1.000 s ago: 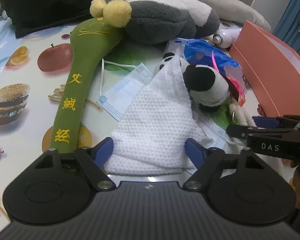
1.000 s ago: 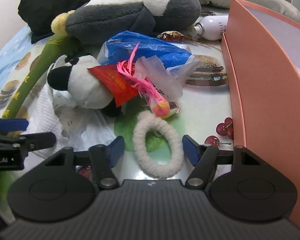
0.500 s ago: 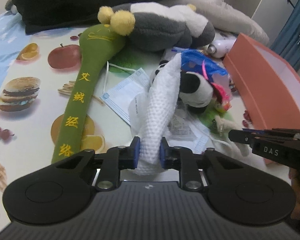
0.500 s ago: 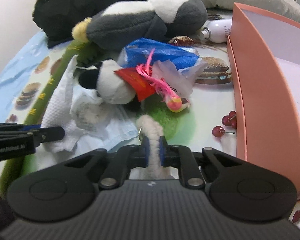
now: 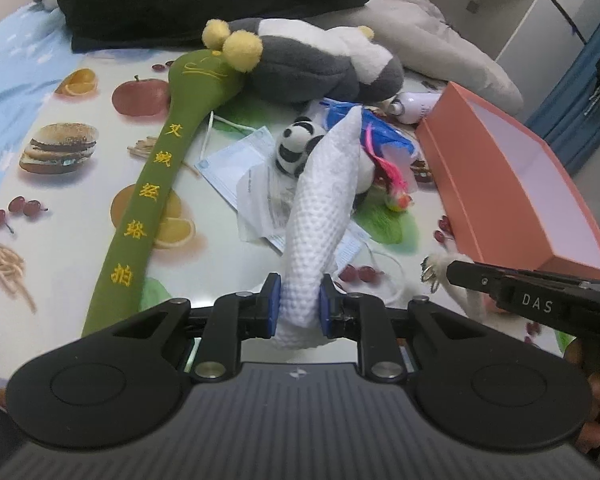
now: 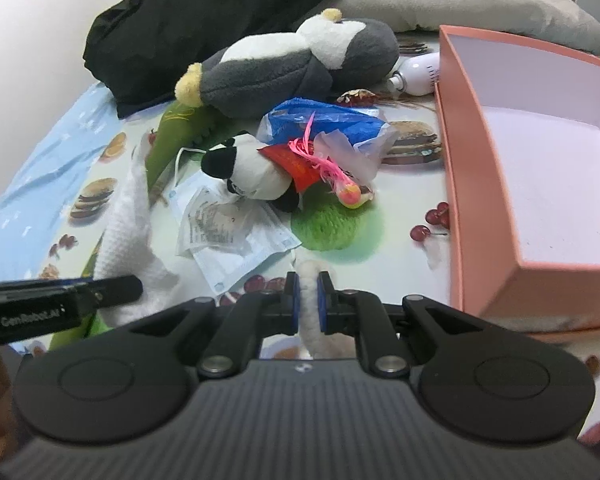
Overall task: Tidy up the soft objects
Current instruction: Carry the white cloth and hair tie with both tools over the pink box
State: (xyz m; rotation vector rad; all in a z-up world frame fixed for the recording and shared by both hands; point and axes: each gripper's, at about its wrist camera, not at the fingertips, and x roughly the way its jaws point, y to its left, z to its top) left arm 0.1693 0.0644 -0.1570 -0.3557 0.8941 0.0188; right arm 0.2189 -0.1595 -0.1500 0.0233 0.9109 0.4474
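The white waffle cloth [image 5: 320, 216] hung bunched between the left gripper [image 5: 298, 306], whose fingers [image 5: 271, 304] had just closed on it and lifted it off the desk [image 5: 60, 200]. The fluffy white hair ring [image 6: 309, 300] was likewise pinched in the right gripper [image 6: 309, 298], raised from where it had lain a second earlier. Both soft things were thus in hand. The open pink box [image 6: 540, 184] stood just beside, probably their destination. The panda plush [image 6: 252, 172] remained in the clutter.
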